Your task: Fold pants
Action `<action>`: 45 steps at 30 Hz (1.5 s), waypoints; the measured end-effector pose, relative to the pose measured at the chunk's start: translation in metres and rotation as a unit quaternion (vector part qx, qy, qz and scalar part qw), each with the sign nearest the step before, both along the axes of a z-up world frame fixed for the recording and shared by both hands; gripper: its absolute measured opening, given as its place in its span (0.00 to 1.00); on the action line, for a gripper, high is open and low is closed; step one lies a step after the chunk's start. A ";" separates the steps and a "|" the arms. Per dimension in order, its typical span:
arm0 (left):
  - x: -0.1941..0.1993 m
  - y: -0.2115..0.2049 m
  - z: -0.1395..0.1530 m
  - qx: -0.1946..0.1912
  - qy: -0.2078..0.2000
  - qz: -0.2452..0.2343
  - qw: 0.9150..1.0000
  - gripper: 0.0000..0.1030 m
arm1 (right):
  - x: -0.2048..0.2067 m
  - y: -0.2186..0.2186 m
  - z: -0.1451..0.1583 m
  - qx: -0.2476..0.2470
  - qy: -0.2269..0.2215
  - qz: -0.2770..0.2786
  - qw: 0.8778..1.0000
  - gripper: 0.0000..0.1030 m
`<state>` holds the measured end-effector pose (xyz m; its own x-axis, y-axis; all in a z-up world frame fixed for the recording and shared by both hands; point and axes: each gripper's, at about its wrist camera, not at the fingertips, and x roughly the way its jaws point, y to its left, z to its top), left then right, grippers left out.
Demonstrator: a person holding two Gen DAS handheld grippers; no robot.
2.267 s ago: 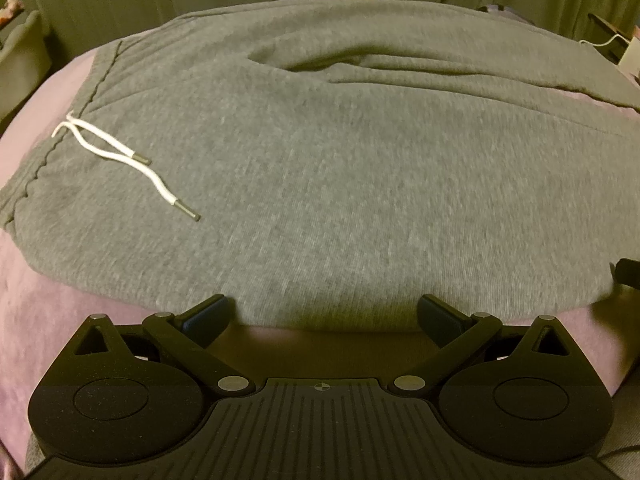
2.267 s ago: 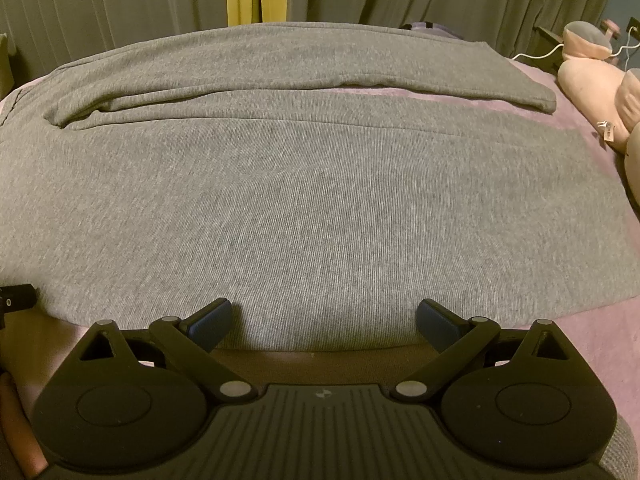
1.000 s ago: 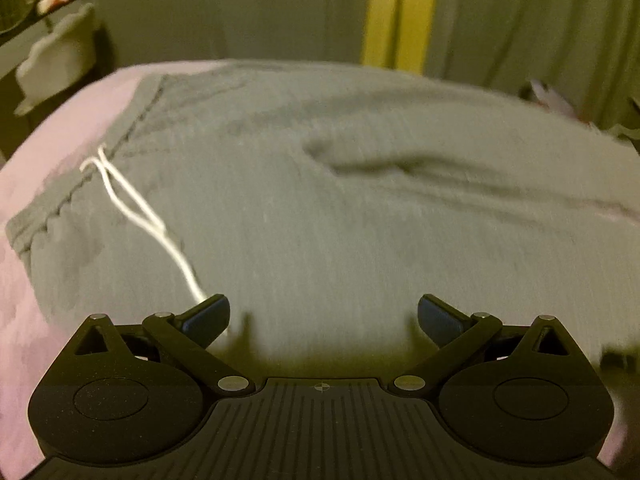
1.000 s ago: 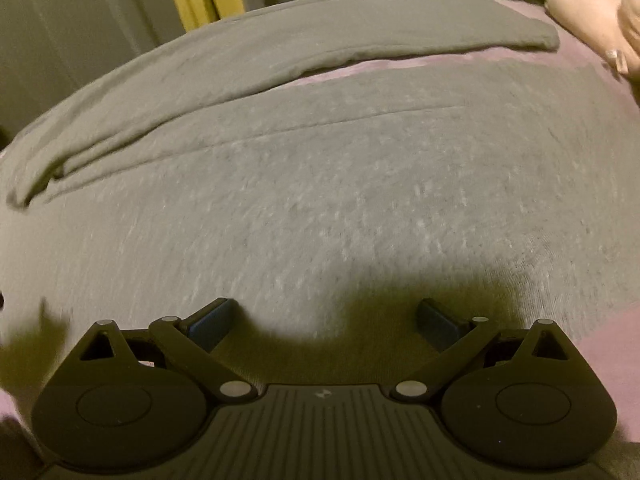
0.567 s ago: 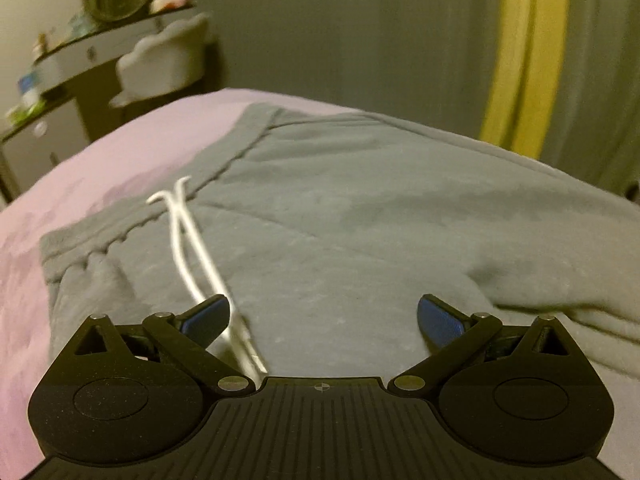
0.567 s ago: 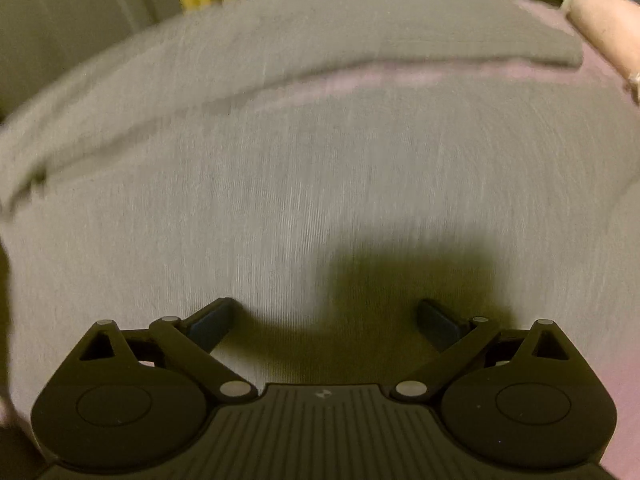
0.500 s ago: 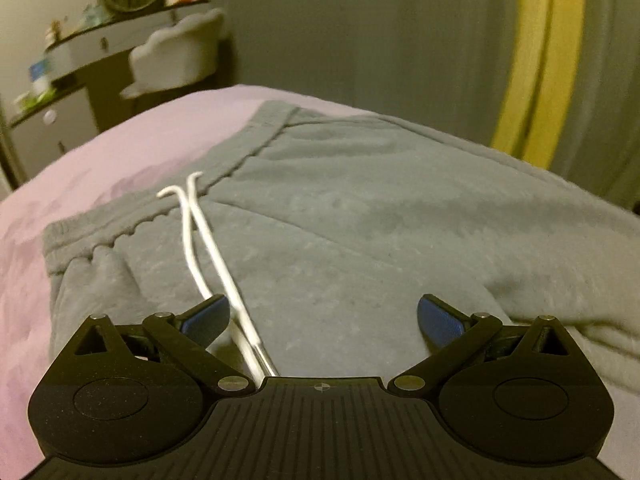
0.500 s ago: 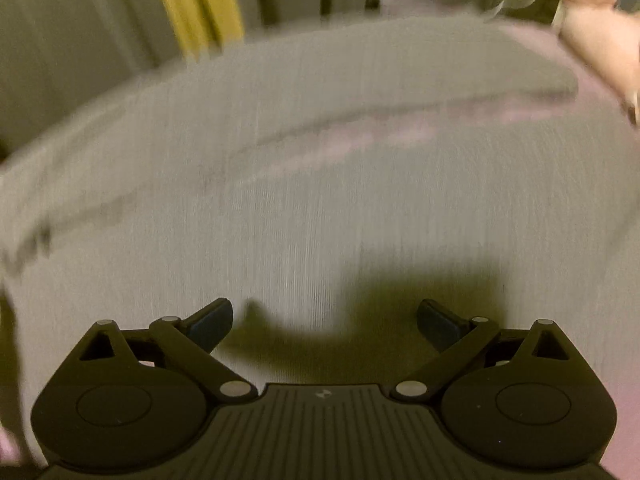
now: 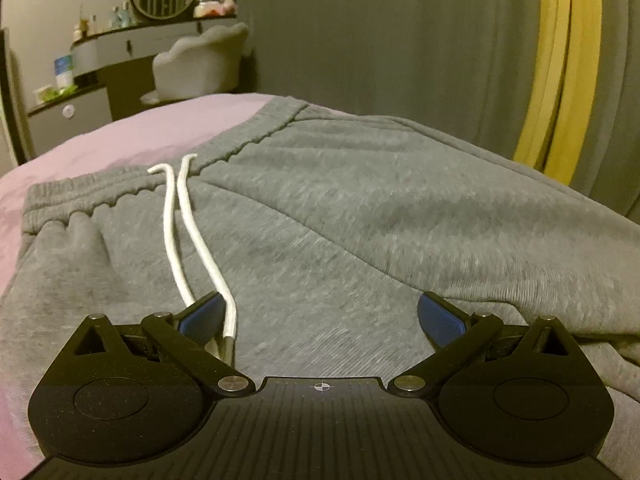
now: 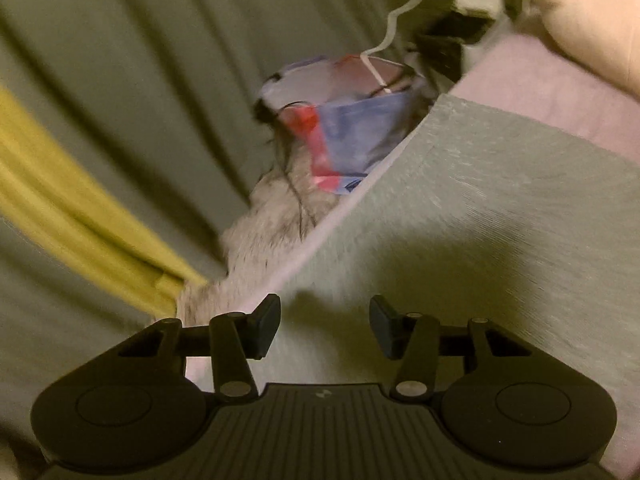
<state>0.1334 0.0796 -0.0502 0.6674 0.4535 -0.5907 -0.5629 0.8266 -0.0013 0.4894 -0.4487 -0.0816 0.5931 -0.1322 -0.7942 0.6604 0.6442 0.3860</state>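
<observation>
Dim yellowish indoor light, fisheye-bent edges, heavy motion blur in the right wrist view

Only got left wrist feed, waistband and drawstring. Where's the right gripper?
Observer: The right gripper is over the far edge of the pants, near the bed's edge.
Operator: Holding cloth?
Observer: No. Its jaws have just been closing, now half open, cloth below them but not pinched.
Operator: Anything past that edge?
Observer: A red and blue bag against the curtain.
</observation>
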 end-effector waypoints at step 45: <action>-0.007 0.008 -0.001 -0.043 -0.019 -0.001 0.999 1.00 | -0.317 -0.041 -0.026 0.125 -0.132 -0.108 0.977 0.23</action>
<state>0.1259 0.0877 -0.0512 0.6915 0.4001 -0.6014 -0.5587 0.8240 -0.0942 0.1719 -0.4901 -0.1074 0.7616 -0.0974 -0.6407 0.6263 0.3645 0.6891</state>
